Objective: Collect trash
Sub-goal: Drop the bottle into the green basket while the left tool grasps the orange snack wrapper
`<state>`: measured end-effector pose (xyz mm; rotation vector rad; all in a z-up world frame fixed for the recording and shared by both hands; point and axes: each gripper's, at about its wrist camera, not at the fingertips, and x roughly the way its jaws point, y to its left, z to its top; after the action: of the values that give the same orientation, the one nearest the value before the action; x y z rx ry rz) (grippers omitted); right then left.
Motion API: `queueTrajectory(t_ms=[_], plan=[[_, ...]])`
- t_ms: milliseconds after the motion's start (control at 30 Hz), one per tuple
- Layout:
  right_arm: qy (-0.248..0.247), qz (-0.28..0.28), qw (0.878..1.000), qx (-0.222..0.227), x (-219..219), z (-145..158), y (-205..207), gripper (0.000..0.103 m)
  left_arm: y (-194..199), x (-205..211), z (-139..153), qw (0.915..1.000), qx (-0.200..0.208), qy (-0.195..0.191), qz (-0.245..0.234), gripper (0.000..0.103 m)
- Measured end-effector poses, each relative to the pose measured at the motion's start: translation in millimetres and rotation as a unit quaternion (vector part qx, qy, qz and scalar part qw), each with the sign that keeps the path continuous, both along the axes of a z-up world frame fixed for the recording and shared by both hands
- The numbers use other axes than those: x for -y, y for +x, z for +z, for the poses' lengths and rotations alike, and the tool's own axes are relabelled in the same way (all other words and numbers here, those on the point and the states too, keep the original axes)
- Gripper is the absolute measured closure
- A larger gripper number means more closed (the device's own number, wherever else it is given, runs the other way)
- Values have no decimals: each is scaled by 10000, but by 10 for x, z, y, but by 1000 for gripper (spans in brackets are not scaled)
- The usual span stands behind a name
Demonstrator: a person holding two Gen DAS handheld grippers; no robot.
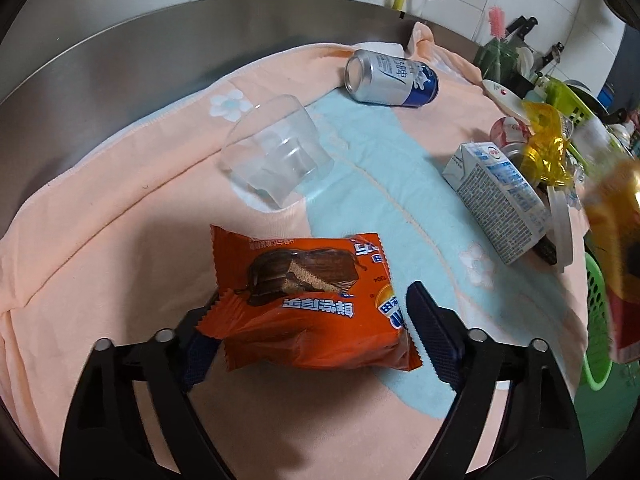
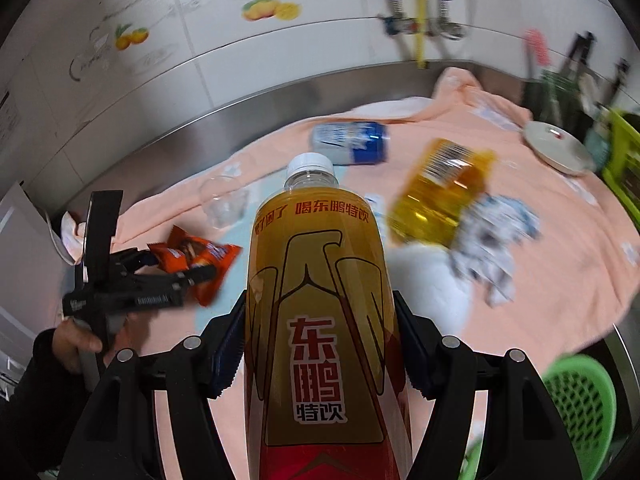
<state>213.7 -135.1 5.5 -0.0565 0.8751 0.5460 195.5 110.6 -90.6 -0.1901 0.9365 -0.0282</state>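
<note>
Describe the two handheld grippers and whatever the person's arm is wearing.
Both the left gripper and right gripper are black plastic linkages with silver round pivot pins and dark blue, textured, saw-edged finger pads. Seen from the right wrist, the left gripper's body carries small white lettering, too blurred to read. The sleeve is dark.

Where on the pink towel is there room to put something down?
Bare towel lies left of the orange snack wrapper and clear cup, toward the steel counter. Another bare strip runs between cup, can and carton. The right side by the yellow bottle is crowded.
</note>
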Motion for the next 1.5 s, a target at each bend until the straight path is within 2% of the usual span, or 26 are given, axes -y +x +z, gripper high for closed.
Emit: queueTrajectory(t_ms=[300, 433, 633, 800, 1100, 1200, 1500], plan=[[-166, -949, 9953, 82, 877, -98, -416, 39, -85, -30, 18, 9999, 91, -112, 21, 39], [-213, -1327, 9909, -15, 1230, -216, -561, 39, -159, -29, 76, 9997, 168, -173, 37, 44], [-136, -1965, 9802, -214, 1767, -419, -690, 39, -299, 7, 187, 9993, 291, -233, 15, 46], [-257, -2499, 9673, -355, 2150, -611, -663, 39, -421, 112, 357, 9978, 483, -438, -123, 46], [-757, -3044, 9452, -906, 2573, -1260, -511, 39, -489, 829, 646, 9914, 726, -558, -932, 46], [-705, -3147, 9399, -1123, 2689, -1452, -470, 39, -452, 1143, 691, 9877, 716, -589, -1257, 46], [-486, -3240, 9358, -1300, 2912, -1639, -461, 37, -343, 2024, 681, 9750, 593, -624, -2048, 46]])
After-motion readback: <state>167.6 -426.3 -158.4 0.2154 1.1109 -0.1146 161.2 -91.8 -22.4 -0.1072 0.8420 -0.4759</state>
